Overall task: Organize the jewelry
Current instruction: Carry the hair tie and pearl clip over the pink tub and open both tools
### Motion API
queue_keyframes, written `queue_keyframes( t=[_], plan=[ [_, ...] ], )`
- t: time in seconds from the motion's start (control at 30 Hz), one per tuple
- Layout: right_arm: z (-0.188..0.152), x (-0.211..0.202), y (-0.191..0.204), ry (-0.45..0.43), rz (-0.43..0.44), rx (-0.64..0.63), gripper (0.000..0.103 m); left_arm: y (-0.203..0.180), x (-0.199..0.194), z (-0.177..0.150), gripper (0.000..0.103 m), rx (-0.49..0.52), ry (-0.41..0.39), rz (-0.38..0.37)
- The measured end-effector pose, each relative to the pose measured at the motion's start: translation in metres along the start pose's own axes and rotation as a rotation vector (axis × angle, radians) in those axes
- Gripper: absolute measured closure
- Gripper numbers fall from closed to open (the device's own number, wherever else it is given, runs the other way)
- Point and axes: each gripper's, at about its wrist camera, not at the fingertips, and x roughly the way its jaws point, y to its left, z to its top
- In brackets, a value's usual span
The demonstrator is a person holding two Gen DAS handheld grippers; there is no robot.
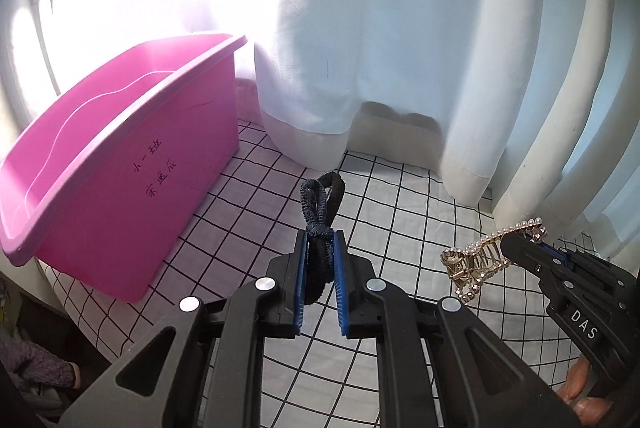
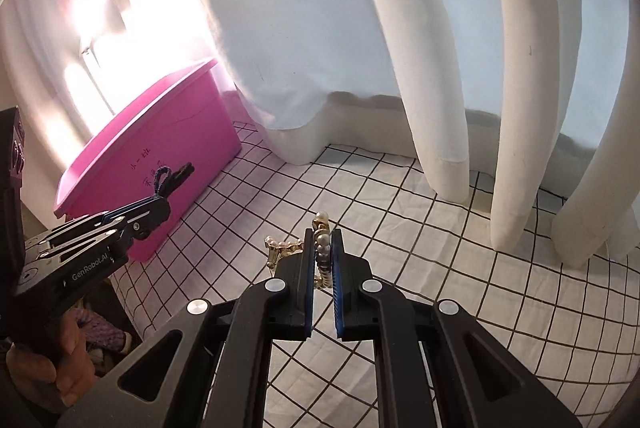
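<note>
My left gripper [image 1: 320,240] is shut on a dark hair tie [image 1: 322,204], held above the checked cloth, right of the pink bin [image 1: 120,164]. It also shows in the right wrist view [image 2: 160,202], with the hair tie [image 2: 170,180] in front of the bin [image 2: 168,148]. My right gripper [image 2: 321,240] is shut on a gold hair claw with pearls [image 2: 288,248]. In the left wrist view the right gripper [image 1: 516,240] holds the claw [image 1: 484,256] at the right, above the cloth.
A white cloth with a black grid [image 2: 400,228] covers the surface. White curtains [image 2: 440,68] hang along the far side, their hems resting on the cloth. Bright window light sits behind the bin. Clutter lies below the table edge [image 1: 36,364] at the left.
</note>
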Motion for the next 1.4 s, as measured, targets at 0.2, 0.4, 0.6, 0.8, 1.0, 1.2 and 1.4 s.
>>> queue_keyframes(
  t=[0.2, 0.4, 0.6, 0.8, 1.0, 1.2, 1.4],
  plan=[
    [0.022, -0.011, 0.032, -0.040, 0.062, -0.075, 0.095, 0.021, -0.035, 0.010, 0.090, -0.059, -0.074, 0.040],
    [0.048, -0.018, 0.072, -0.074, 0.115, -0.154, 0.095, 0.051, -0.064, 0.020, 0.090, -0.110, -0.128, 0.067],
    [0.083, -0.021, 0.121, -0.124, 0.160, -0.211, 0.095, 0.096, -0.094, 0.040, 0.090, -0.129, -0.201, 0.099],
    [0.120, -0.004, 0.179, -0.161, 0.198, -0.252, 0.095, 0.156, -0.099, 0.068, 0.090, -0.158, -0.218, 0.117],
    [0.146, 0.025, 0.234, -0.168, 0.222, -0.304, 0.095, 0.215, -0.085, 0.084, 0.090, -0.192, -0.200, 0.120],
    [0.168, 0.071, 0.265, -0.112, 0.235, -0.285, 0.095, 0.257, -0.055, 0.093, 0.090, -0.221, -0.140, 0.092],
    [0.170, 0.116, 0.276, -0.024, 0.197, -0.273, 0.095, 0.284, -0.019, 0.100, 0.090, -0.258, -0.045, 0.070]
  ],
)
